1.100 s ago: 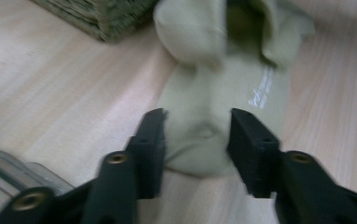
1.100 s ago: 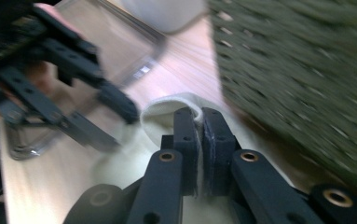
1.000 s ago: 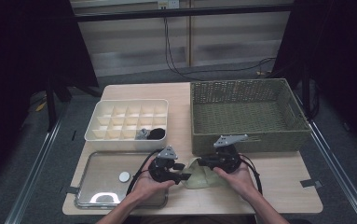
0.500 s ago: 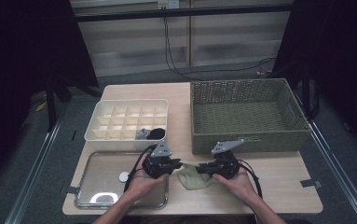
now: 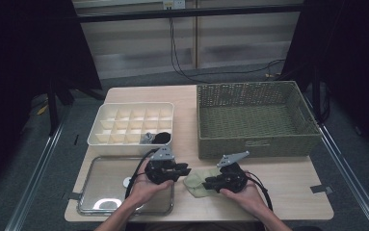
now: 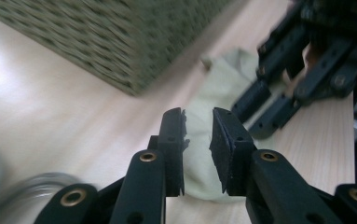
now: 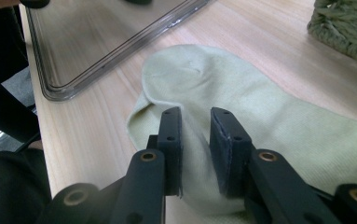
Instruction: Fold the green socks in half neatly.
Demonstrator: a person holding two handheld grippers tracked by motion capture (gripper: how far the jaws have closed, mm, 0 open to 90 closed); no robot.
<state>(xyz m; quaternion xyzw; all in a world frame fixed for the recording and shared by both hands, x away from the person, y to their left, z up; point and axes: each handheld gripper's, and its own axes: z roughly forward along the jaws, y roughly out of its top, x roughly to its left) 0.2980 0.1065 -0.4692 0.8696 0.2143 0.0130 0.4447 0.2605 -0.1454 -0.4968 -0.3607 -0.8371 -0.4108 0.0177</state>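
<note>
Two grippers are closing in on a pale green sock at the front of the table.

The sock (image 5: pixel 197 183) is lying flat on the table (image 5: pixel 288 178), between the clear tray (image 5: pixel 102 185) and the front wall of the wicker basket (image 5: pixel 254 144). The right gripper (image 7: pixel 195 140) is hovering low over the sock's rounded end with its jaws slightly parted and no cloth pinched between them yet. The left gripper (image 6: pixel 198 144) is facing the sock's opposite side, its jaws likewise parted a little and empty. Judging by this, the grasping step is just beginning; next, each gripper should be lowering onto the fabric and pinching a fold before lifting, perhaps toward the basket or the divided box (image 5: pixel 131 125).
</note>
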